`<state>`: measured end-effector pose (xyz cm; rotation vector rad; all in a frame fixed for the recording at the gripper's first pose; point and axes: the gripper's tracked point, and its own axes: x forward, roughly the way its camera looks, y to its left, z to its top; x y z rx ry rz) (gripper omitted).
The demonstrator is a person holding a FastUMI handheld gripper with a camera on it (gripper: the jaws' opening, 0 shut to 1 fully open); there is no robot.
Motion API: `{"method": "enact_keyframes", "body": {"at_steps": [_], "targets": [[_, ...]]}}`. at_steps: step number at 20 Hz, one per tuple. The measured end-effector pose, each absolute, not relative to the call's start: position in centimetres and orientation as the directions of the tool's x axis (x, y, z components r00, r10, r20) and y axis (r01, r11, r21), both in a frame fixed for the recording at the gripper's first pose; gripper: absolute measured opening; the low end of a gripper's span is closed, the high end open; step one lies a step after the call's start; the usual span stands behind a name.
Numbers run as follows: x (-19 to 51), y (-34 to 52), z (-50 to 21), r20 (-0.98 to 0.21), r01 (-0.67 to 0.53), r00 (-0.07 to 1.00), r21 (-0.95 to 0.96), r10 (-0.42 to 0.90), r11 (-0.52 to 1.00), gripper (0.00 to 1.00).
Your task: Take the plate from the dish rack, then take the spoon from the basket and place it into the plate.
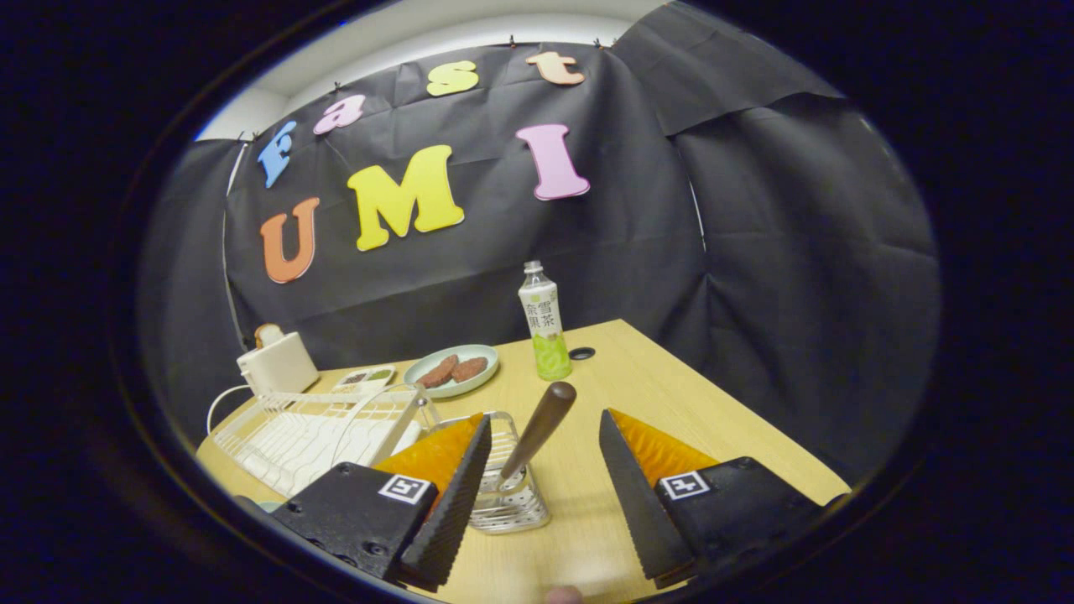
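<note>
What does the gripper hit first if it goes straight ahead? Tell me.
Most likely the spoon, whose brown handle leans out of the wire basket into the gap between the open gripper fingers. Depth is unclear; the basket sits just under that line.

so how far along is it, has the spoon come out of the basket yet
Not yet. The white wire dish rack looks empty, so the plate step seems done, though where that plate sits is hard to tell. In hand: the open gripper straddles the brown wooden-handled spoon, fingers not touching it, spoon in the small metal wire basket. Left: grip, lift, place into the plate.
</note>
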<state>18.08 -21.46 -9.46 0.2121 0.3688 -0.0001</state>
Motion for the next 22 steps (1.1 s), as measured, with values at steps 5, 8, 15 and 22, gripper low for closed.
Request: {"method": "enact_keyframes", "body": {"at_steps": [5, 8, 15, 22], "targets": [[18.7, -21.2, -9.1, -0.357, 0.054, 0.934, 0.229, 0.032, 0.972, 0.53], [18.7, -20.5, -8.1, -0.340, 0.053, 0.939, 0.263, 0.041, 0.963, 0.28], [18.1, -19.4, -3.9, -0.256, 0.060, 0.967, 0.242, 0.004, 0.968, 0.12], [13.5, -18.4, 5.5, -0.054, 0.066, 0.997, 0.161, -0.058, 0.985, 0.11]]}}
